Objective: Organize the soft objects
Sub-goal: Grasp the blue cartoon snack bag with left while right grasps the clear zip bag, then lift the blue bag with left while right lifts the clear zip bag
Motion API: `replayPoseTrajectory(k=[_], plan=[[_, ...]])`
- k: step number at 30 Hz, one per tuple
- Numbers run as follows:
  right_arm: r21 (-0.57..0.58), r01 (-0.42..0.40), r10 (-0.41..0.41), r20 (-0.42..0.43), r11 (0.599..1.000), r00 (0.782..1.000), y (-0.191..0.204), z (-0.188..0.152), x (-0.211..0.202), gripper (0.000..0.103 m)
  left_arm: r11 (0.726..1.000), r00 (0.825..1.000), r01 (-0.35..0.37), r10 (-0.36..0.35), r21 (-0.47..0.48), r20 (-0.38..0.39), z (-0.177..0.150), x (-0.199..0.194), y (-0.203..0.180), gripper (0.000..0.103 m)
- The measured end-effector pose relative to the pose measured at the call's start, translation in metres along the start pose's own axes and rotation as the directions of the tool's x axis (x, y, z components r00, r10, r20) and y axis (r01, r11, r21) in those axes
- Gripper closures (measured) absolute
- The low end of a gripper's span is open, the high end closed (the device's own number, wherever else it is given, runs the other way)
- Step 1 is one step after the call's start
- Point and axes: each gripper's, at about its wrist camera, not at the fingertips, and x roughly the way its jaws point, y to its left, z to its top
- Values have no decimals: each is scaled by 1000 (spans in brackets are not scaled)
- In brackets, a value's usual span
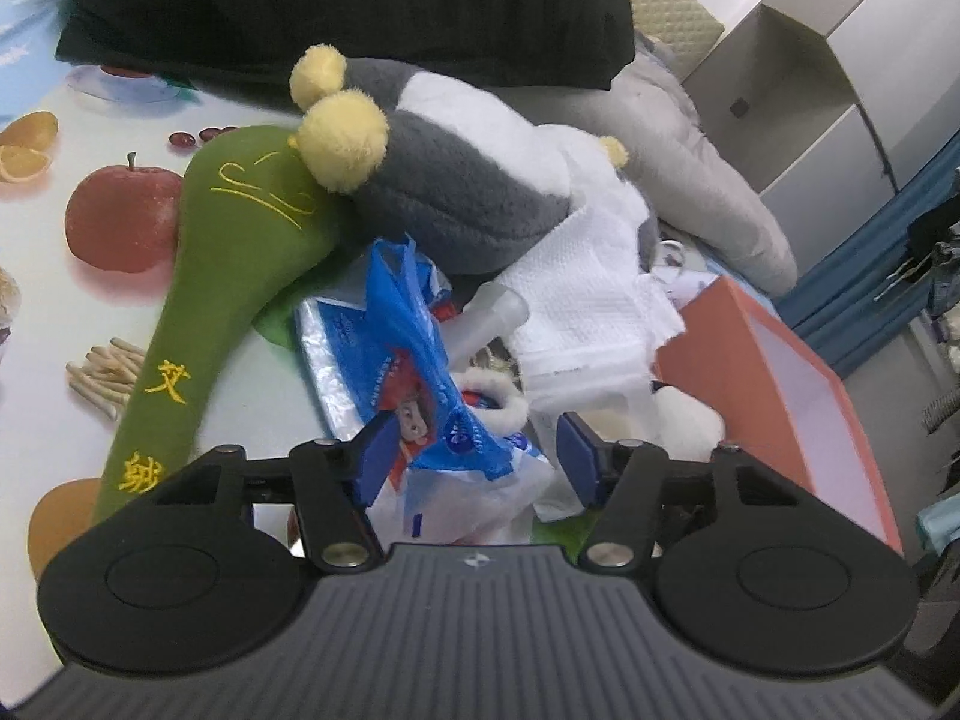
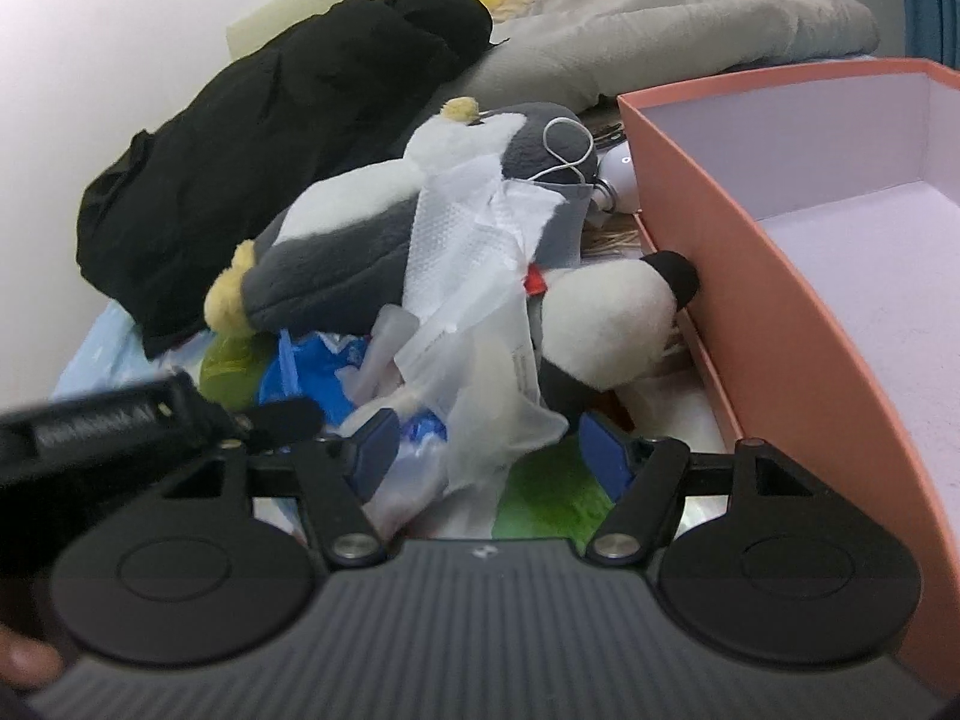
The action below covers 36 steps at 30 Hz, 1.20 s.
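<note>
Between the left gripper's (image 1: 474, 456) wide jaws lies the blue plastic bag (image 1: 414, 360); right gripper (image 2: 486, 444) jaws also gape.

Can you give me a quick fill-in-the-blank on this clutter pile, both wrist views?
1. The green plush carries embroidery in ____ thread.
2. The box has ____ outer walls.
3. The grey-and-white penguin plush has ____ feet.
4. The jaws of the left gripper stand ____, with the blue plastic bag between them.

Missing words: yellow; orange; yellow; open
</note>
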Motion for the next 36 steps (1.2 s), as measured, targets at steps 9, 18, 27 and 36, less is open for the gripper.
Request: replayPoseTrajectory(k=[9, 18, 27, 36], plan=[[26, -27, 28, -16, 999, 999, -9, 1, 10, 80, 1000, 1000, -19, 19, -3, -10, -3, 12, 3, 83], [8, -42, 42, -5, 999, 999, -4, -3, -16, 89, 999, 1000, -27, 26, 24, 9, -15, -20, 0, 94], [16, -46, 47, -35, 999, 998, -6, -22, -56, 90, 998, 1000, -16, 17, 54, -21, -45, -66, 6, 95], [68, -40, 51, -164, 997, 985, -19, -58, -94, 90, 992, 998, -9, 18, 123, -68, -85, -114, 1, 95]])
